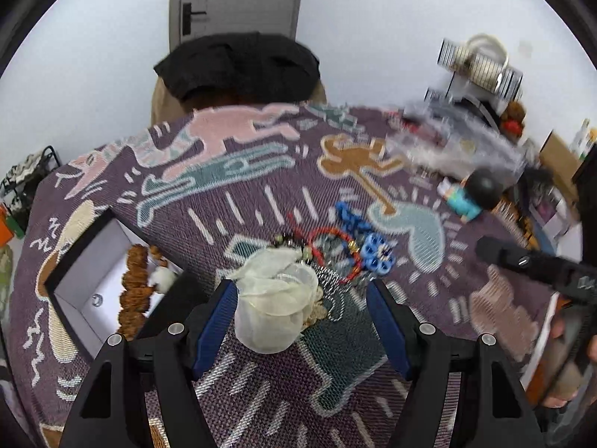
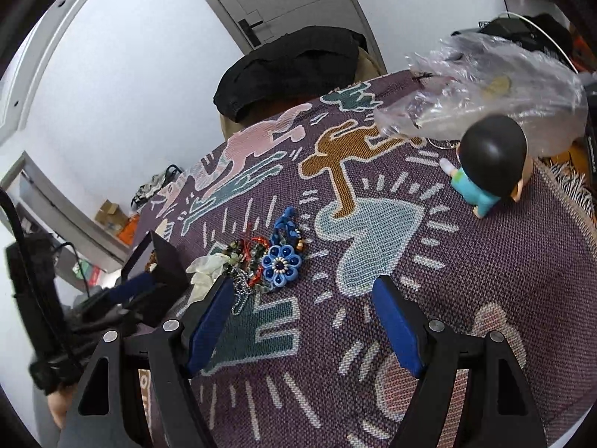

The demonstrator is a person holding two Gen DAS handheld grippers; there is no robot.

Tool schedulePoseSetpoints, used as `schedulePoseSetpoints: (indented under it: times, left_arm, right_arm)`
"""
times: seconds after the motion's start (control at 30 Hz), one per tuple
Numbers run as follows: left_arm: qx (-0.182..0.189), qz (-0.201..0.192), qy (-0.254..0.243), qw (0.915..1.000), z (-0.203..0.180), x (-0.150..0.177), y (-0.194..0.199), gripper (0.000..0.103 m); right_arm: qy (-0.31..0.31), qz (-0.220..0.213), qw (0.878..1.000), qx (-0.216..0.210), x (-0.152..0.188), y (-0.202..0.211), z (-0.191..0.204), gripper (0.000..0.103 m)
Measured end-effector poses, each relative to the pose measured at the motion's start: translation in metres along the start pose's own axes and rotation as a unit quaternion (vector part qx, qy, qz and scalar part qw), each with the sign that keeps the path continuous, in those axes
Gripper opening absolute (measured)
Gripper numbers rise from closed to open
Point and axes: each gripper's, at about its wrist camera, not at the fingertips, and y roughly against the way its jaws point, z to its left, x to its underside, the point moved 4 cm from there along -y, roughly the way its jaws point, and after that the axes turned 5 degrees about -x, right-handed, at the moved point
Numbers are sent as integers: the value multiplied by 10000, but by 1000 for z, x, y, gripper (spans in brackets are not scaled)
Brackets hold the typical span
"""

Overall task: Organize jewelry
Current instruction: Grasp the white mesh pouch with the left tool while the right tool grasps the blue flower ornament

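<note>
Barely begun | brown beaded piece (image 1: 136,291) lies in black box (image 1: 80,246) | jewelry pile (image 2: 268,261) and white pouch (image 1: 274,306) wait on bench | both my fingers (image 1: 302,321) (image 2: 298,321) spread, empty

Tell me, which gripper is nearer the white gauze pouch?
Left. The left gripper is open around the white gauze pouch; the right gripper hangs open to the side over bare cloth.

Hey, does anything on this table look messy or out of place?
Yes. The jewelry pile lies tangled on the patterned cloth beside the open box: red cord, ball chain and blue flower piece overlap, with a white pouch slumped against them.
</note>
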Motion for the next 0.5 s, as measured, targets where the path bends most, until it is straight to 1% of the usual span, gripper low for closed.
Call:
schedulePoseSetpoints:
  times: [0.07, 0.23, 0.3, 0.33, 0.37, 0.4, 0.43, 0.47, 0.5]
  left_arm:
    - [-29, 144, 7, 9999, -2, 2, -11, 72]
    - [-116, 297, -38, 9995, -2, 5, -32, 72]
    - [-116, 387, -3, 9992, -1, 7, -42, 65]
    - [-85, 433, 22, 9990, 0, 7, -47, 51]
    - [-69, 477, 54, 9988, 2, 7, -50, 33]
    - [-53, 517, 100, 9986, 4, 7, -53, 26]
    - [-24, 455, 148, 9988, 6, 6, -52, 16]
    - [10, 394, 172, 9991, 7, 4, -50, 5]
    - [6, 315, 206, 9993, 10, 2, -46, 4]
  right_arm:
    - [-46, 17, 10000, -26, 0, -2, -2, 77]
    - [-125, 74, 9999, -52, 2, -10, -6, 77]
    - [-120, 117, 9998, -64, 3, -15, -5, 77]
    - [-110, 134, 9998, -60, 3, -17, -4, 77]
    - [-96, 153, 9998, -54, 3, -20, -3, 77]
    - [-77, 179, 9998, -41, 2, -23, -1, 77]
    - [-63, 201, 9998, -33, 1, -26, 0, 77]
    - [-43, 226, 9997, -29, 1, -29, 1, 77]
    - [-8, 270, 9996, -33, 0, -34, 4, 77]
